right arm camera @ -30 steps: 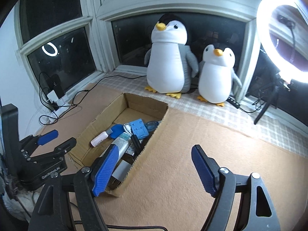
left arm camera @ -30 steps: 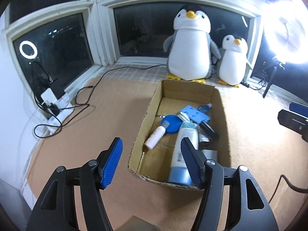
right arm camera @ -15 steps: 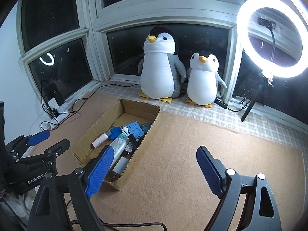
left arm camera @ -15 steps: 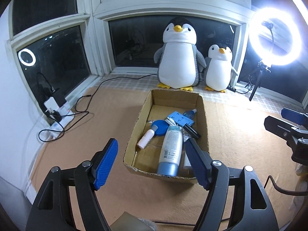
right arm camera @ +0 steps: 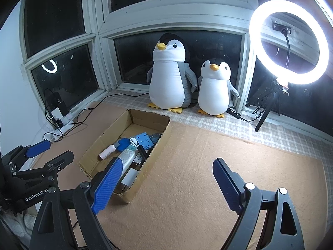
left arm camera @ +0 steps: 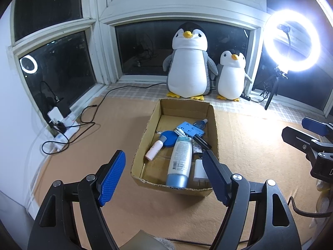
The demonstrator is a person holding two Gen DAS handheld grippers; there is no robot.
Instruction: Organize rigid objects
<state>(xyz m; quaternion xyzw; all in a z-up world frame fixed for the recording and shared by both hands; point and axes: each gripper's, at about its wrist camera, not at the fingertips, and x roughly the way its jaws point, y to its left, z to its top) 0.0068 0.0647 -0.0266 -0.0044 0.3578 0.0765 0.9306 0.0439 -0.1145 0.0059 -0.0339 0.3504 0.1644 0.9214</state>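
Cardboard box [left arm camera: 215,129] with the bottles and bits inside now sits farther off; I've pulled both grippers, left gripper [left arm camera: 163,178] and right gripper [right arm camera: 166,184], back, jaws wide and empty — packing looks finished.

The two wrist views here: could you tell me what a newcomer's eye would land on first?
Probably the glowing ring light at the right by the window, then the two plush penguins standing side by side on the sill. Below them, an open cardboard box sits on the tan mat, holding a white lotion bottle among small blue items.
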